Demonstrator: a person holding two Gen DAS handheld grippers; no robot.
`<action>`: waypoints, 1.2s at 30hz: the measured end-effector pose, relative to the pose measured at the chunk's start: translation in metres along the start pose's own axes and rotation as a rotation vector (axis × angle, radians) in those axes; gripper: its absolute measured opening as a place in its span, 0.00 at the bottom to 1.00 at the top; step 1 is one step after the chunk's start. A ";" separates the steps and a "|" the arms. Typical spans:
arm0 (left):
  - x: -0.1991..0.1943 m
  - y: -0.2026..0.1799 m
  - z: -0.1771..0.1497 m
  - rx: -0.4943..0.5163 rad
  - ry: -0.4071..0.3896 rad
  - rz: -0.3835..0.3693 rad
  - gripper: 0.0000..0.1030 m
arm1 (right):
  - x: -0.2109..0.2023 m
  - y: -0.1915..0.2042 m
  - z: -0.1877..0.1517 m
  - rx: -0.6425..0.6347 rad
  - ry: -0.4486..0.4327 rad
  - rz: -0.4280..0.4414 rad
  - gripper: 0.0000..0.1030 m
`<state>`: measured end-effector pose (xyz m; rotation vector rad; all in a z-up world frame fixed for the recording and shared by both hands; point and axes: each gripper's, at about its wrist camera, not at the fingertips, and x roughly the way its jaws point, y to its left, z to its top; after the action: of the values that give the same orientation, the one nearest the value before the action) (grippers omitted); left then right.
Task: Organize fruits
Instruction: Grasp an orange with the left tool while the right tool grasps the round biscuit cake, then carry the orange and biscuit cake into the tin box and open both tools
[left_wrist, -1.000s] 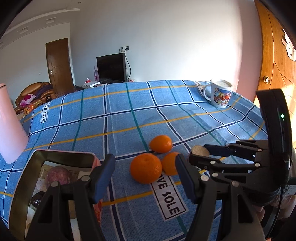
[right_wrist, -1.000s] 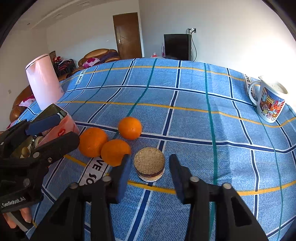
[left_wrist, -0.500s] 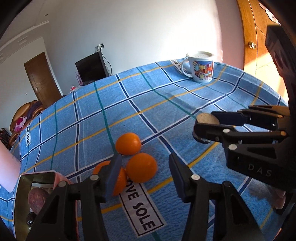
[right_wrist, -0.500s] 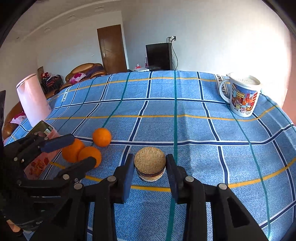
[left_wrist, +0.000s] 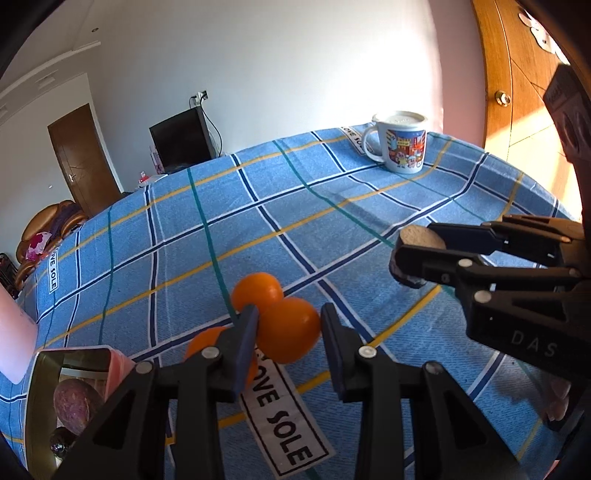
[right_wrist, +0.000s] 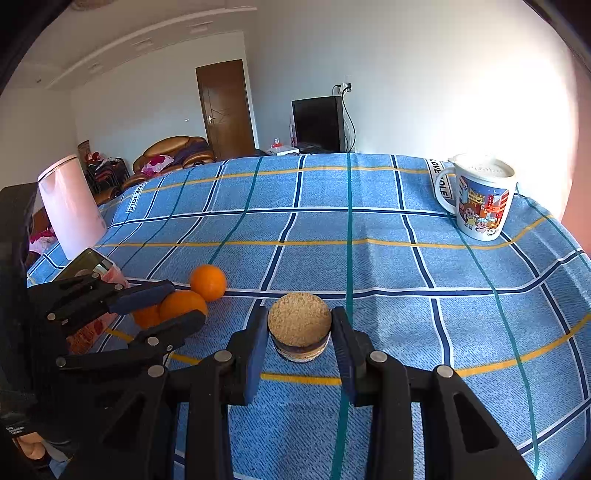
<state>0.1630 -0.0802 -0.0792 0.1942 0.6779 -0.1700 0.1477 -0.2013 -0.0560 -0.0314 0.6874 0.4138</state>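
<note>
Blue checked tablecloth (right_wrist: 369, 266) underneath everything, white walls, brown door and dark television behind; cartoon mug (right_wrist: 480, 199) far right on the cloth, pink jug (right_wrist: 70, 210) far left, open pink box (left_wrist: 74, 373) near left. Left gripper (left_wrist: 288, 328) closing around the nearest orange (left_wrist: 288, 328), left pad touching the peel, right pad just beside it, fruit between the jaws on the cloth; second orange (left_wrist: 257, 290) touching it behind, third orange (left_wrist: 201, 339) half hidden by the left finger. Right gripper (right_wrist: 299, 332) clenched on a round crumb-topped cake (right_wrist: 299, 317), both blue pads against its sides, cake resting on the cloth.
</note>
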 end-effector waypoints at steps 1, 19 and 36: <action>-0.004 0.003 -0.001 -0.018 -0.015 -0.005 0.35 | -0.001 0.000 0.000 -0.002 -0.005 0.000 0.35; -0.048 0.019 -0.012 -0.110 -0.225 -0.035 0.35 | -0.027 0.010 -0.002 -0.053 -0.140 0.036 0.35; -0.070 0.024 -0.023 -0.138 -0.329 0.008 0.35 | -0.050 0.015 -0.009 -0.089 -0.275 0.036 0.35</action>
<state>0.1010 -0.0451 -0.0492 0.0344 0.3590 -0.1428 0.1023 -0.2065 -0.0302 -0.0449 0.3986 0.4726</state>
